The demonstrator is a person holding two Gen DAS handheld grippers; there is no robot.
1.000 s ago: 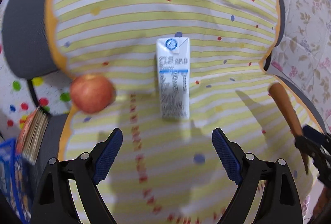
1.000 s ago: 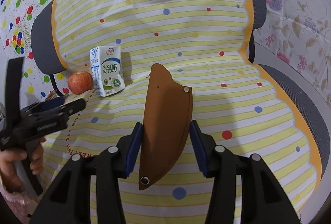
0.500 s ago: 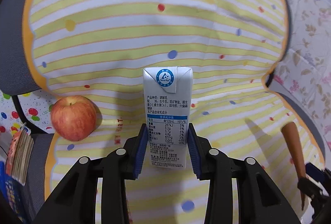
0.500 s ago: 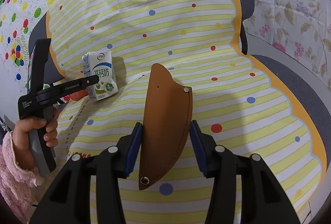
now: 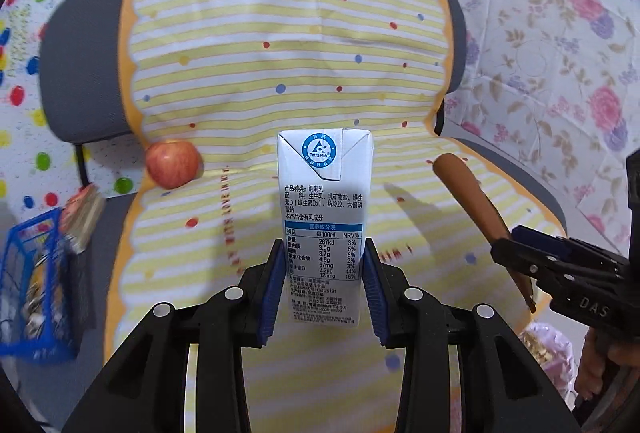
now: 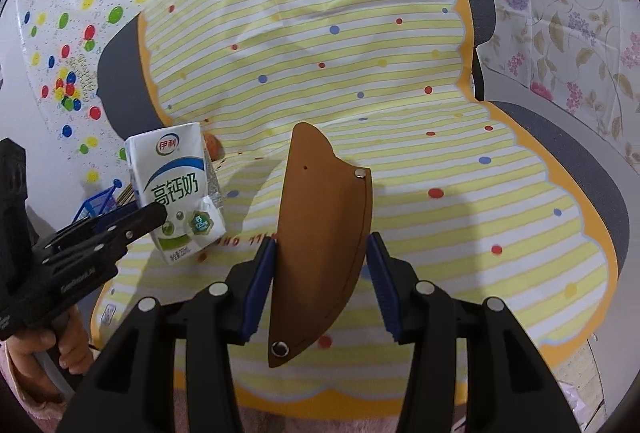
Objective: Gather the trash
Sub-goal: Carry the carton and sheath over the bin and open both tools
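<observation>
A white and blue milk carton (image 5: 324, 201) stands upright between the blue pads of my left gripper (image 5: 322, 269), which is shut on its lower half. The right wrist view shows the same carton (image 6: 176, 185) held clear of the seat, front label facing the camera. My right gripper (image 6: 322, 273) is shut on a brown leather sheath (image 6: 324, 225) that points up and away. From the left wrist view that sheath (image 5: 468, 193) sticks out of the right gripper (image 5: 508, 245) at the right edge.
A grey chair under a yellow striped cover (image 5: 280, 53) fills both views. A red apple (image 5: 172, 163) lies at the seat's left edge. A blue wire basket (image 5: 28, 281) and a stack of books (image 5: 84, 217) sit lower left. Dotted and floral cloths hang behind.
My left gripper went from wide open to shut on the carton, then lifted it and drew back from the chair. The right gripper, still holding the sheath, also pulled back a little.
</observation>
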